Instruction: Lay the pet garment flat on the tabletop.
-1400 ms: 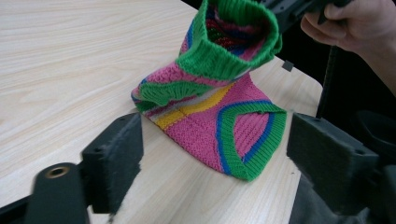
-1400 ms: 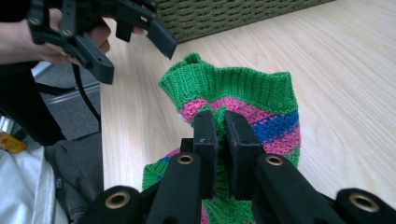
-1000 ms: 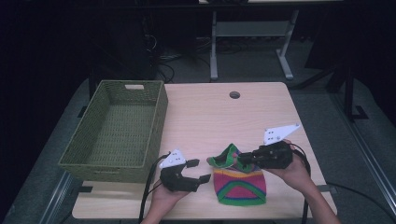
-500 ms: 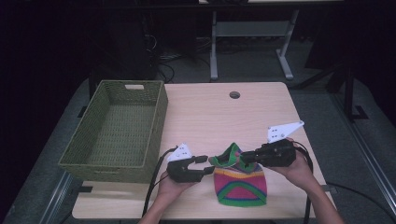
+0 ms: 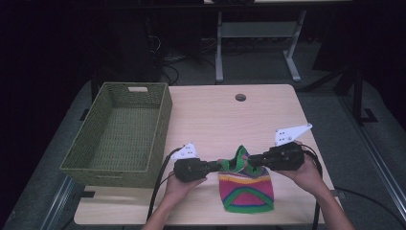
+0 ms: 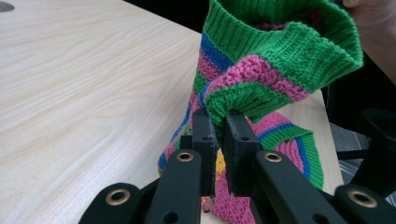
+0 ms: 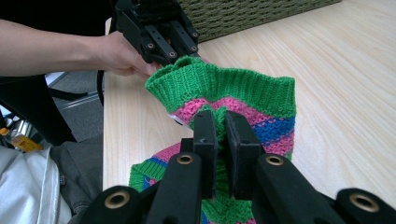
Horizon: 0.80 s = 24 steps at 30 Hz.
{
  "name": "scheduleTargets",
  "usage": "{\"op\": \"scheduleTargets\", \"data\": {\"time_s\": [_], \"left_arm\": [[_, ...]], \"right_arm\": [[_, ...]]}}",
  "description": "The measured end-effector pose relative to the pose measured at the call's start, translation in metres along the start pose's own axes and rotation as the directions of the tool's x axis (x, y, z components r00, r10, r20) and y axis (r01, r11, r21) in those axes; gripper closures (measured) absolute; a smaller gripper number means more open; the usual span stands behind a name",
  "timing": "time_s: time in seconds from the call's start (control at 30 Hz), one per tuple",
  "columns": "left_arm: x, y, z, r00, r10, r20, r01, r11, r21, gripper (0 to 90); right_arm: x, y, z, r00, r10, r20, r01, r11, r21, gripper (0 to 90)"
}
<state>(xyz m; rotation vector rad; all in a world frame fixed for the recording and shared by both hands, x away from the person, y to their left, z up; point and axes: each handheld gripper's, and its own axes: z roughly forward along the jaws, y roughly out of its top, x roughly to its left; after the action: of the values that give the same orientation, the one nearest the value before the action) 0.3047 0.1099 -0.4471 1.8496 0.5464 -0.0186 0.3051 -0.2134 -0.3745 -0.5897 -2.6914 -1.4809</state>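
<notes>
Person's forearms come in from the bottom edge of the high view, each hand wrapped around a gripper, both grippers pointing inward at each other low over the near part of the wooden table (image 5: 268,110). Left gripper (image 5: 214,166) lies roughly level, jaws aimed right; left hand (image 5: 182,184) under and behind it, cable trailing back toward the table edge. Right gripper (image 5: 253,159) aimed left, tilted slightly, grey three-cornered plate (image 5: 291,134) sticking up on top; right hand (image 5: 302,171) cupped around its body.

Between them a striped knitted hat (image 5: 245,184), green, pink, blue and yellow bands, lower part flat on the table near the front edge, green ribbed brim (image 6: 285,44) lifted up and bunched between the two grippers.

Left gripper view: jaws nearly closed, a fold of green brim pinched between them. Right gripper view: jaws likewise nearly closed, pinching the brim's opposite side where green meets pink; left gripper and hand seen just beyond the brim.

Green woven basket (image 5: 119,136) sits on the table's left side, well apart from the hat
</notes>
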Motion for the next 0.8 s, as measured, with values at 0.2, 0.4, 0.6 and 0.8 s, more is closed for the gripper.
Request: {"op": "scheduleTargets", "data": {"time_s": [0.2,0.4,0.6,0.8], "left_arm": [[-0.002,0.005,-0.007,1.0,0.003,-0.006,-0.003,0.9998,-0.021,84.6],[-0.005,0.015,-0.014,0.9995,0.025,-0.018,-0.025,0.9996,-0.014,84.9],[-0.006,0.024,-0.02,0.9988,0.035,-0.035,-0.036,0.9992,-0.019,85.0],[-0.006,0.032,-0.023,0.9977,0.043,-0.052,-0.044,0.9987,-0.024,85.1]], "right_arm": [[0.002,-0.003,-0.006,0.9999,0.001,0.013,-0.001,1.0,-0.01,83.5],[0.008,-0.005,-0.009,0.9994,0.004,0.033,-0.003,1.0,-0.011,83.5],[0.015,-0.003,-0.009,0.9991,-0.002,0.043,0.003,1.0,-0.01,83.5],[0.019,-0.001,-0.007,0.9994,-0.003,0.033,0.004,1.0,-0.019,83.5]]}}
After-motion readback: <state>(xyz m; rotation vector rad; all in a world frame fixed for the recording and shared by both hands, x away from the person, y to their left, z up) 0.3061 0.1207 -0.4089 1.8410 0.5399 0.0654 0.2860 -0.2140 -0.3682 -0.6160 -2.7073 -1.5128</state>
